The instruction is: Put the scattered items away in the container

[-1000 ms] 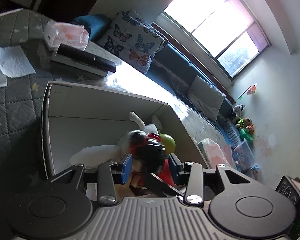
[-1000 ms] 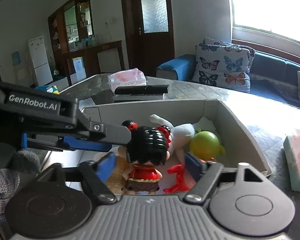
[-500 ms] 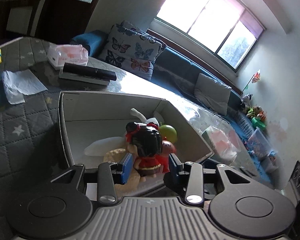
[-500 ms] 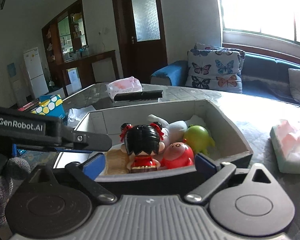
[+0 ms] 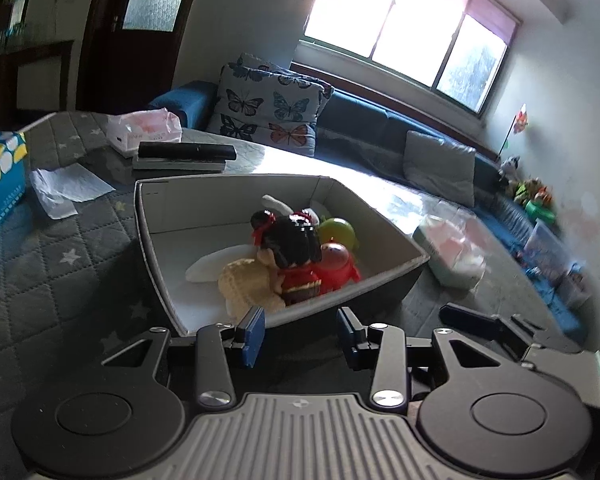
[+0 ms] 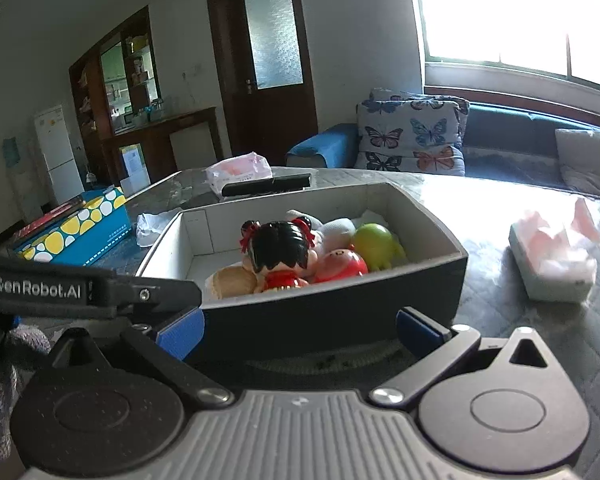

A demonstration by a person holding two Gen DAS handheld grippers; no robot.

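Left wrist view: left gripper (image 5: 300,334) released, empty; black-haired red-dress doll (image 5: 290,252) inside grey cardboard box (image 5: 380,276). Right gripper (image 6: 300,330) spread wide, empty.

White walls, bright window (image 5: 412,44) upper right, overexposed. Dark wood door (image 6: 266,68) with frosted pane at upper centre. Blue sofa (image 5: 384,128) under window, butterfly cushion (image 6: 412,136) on it. Wooden cabinet (image 6: 116,92) and white fridge (image 6: 56,148) at left.
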